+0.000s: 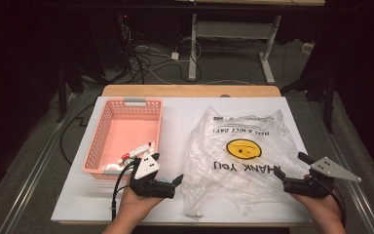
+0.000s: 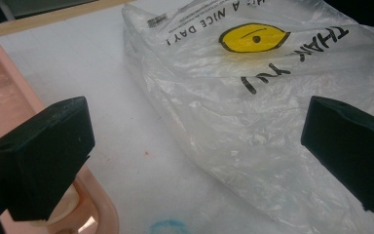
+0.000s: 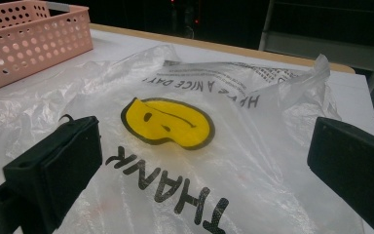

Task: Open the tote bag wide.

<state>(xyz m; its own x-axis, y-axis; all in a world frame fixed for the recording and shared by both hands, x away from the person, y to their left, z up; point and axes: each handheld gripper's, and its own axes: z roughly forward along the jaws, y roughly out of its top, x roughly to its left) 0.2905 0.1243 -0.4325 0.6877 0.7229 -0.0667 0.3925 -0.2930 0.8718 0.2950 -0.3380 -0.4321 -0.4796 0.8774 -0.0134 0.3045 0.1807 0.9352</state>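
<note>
Here, the plastic bag (image 1: 241, 158) is spread flat at centre right of the high view, between the left gripper (image 1: 168, 170) and right gripper (image 1: 290, 168); both are held wide open, gripping nothing.

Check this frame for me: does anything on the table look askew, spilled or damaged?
Nothing is spilled or broken. The clear plastic bag with the yellow smiley face lies crumpled and slightly skewed on the white table top. A small blue smudge marks the surface near the pink perforated plastic basket.
</note>
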